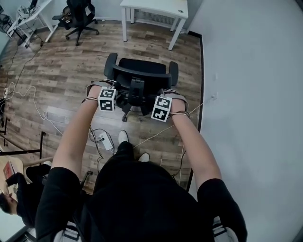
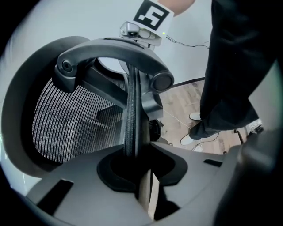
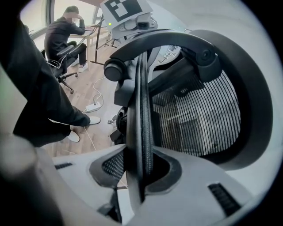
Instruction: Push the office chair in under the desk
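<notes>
Left gripper (image 2: 138, 165): jaws pinched on the backrest rim (image 2: 131, 110).
Right gripper (image 3: 140, 170): jaws likewise clamped there.
Push: we press evenly, steering straight toward the far bench (image 1: 156, 7).

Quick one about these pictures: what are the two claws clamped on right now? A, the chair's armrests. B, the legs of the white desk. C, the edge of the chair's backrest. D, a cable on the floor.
C: in each gripper view the rim of the backrest runs straight between the jaws, and the left claw and the right claw are each closed on it.
</notes>
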Motion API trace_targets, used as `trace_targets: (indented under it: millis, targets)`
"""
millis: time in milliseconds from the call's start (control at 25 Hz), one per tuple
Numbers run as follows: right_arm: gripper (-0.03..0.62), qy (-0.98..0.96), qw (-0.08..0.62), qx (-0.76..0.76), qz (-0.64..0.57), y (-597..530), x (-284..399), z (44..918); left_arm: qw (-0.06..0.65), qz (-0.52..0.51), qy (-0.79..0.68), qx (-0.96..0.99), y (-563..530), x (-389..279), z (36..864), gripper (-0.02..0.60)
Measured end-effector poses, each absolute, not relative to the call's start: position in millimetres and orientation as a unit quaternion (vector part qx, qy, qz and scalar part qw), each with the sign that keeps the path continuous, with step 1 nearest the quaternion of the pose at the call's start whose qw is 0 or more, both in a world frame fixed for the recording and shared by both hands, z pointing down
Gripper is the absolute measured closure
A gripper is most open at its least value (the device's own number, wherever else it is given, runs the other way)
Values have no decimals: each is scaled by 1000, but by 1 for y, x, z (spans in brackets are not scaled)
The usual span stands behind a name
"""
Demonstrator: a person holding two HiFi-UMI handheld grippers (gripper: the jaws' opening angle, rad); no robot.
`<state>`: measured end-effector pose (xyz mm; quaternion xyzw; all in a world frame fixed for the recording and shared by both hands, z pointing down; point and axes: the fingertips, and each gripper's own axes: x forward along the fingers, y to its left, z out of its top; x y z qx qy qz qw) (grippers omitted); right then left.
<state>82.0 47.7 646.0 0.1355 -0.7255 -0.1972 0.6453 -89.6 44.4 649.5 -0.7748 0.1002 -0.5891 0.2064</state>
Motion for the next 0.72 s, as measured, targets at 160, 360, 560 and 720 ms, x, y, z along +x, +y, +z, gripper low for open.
trace_targets:
  millis: [160,360,560,720]
  targets:
    - [491,-721,655,136,-179,9,70,641,209,-585,92,-779,5,-102,643,511]
    - [491,-720,654,148,-179,-19,54,653,218,-585,83,-777,-28,-119,657,511]
    - [497,-718,658,153,-168,-57,32,650,233,-581,75,-776,-72,-140,652,512]
    - [497,-716,662,159,-157,-84,19,650,237,-578,65,-778,-103,-152,650,512]
